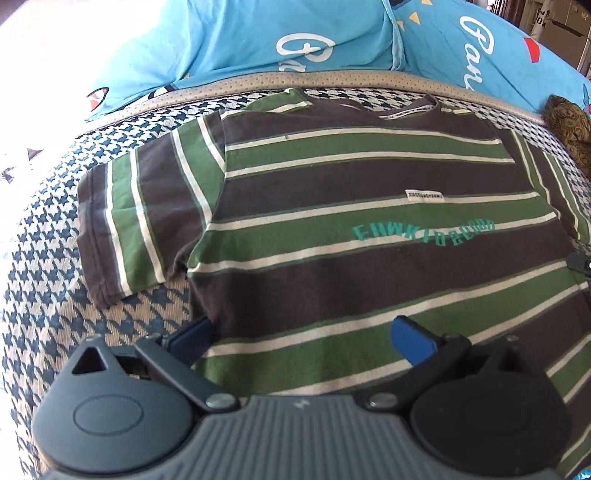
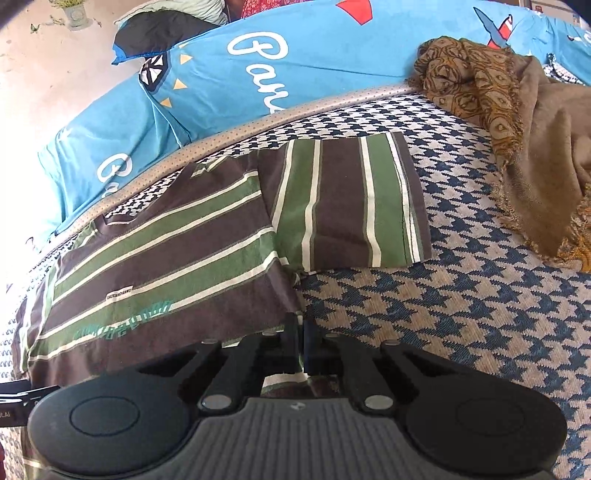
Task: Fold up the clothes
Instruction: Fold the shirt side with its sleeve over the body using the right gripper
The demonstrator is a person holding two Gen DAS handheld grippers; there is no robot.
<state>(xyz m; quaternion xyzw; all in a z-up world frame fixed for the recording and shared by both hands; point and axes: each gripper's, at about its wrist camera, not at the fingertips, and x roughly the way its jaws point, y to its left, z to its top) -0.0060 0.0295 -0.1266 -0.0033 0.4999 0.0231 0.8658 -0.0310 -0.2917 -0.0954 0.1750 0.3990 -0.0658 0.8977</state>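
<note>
A brown, green and white striped T-shirt [image 1: 332,236] lies flat on the houndstooth bedcover [image 1: 48,258], collar toward the pillows and both sleeves spread out. My left gripper [image 1: 303,334] hangs open over the shirt's lower left part; its left blue fingertip [image 1: 195,330] is at the side seam and the other rests over the fabric. In the right wrist view the shirt [image 2: 166,251] fills the left half, its sleeve [image 2: 351,206] laid out flat. My right gripper [image 2: 301,332] is shut at the shirt's right side edge, with fabric caught between its black fingers.
Blue printed pillows [image 1: 295,33] line the far side of the bed [image 2: 295,62]. A crumpled brown and gold patterned scarf [image 2: 517,122] lies at the right, beyond the sleeve. Bare houndstooth cover [image 2: 461,314] stretches to the right of the shirt.
</note>
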